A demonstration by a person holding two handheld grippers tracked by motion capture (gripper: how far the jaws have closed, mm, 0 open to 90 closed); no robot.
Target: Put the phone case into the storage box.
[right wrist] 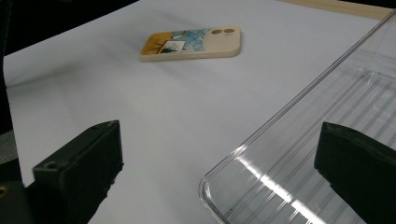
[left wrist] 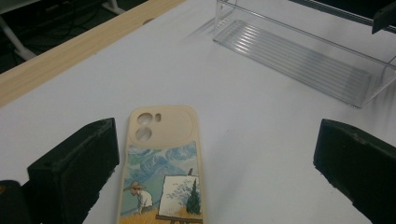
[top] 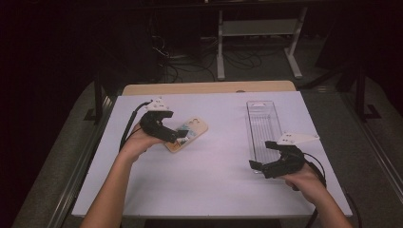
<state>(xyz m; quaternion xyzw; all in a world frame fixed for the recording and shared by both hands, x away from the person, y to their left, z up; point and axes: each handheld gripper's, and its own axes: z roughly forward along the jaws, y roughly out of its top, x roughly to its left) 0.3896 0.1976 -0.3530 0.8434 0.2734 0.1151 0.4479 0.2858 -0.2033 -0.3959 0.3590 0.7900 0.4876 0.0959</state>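
On the table (top: 209,190), the clear tray (top: 263,124) lies empty between the right hand-held gripper's (top: 262,155) parted jaws.

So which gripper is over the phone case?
The left gripper, jaws open around the phone case; the right gripper is at the clear tray.

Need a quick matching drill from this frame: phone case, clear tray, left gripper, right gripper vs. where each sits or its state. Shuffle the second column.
Things:
1. phone case
2. clear tray
3. left gripper
4. right gripper

Places or states:
A. open, at the tray's near end
B. lying flat on the white table top, picture side up
C. open, jaws either side of the phone case
D. empty, on the right half of the table

Pairs: 1-B, 2-D, 3-C, 4-A
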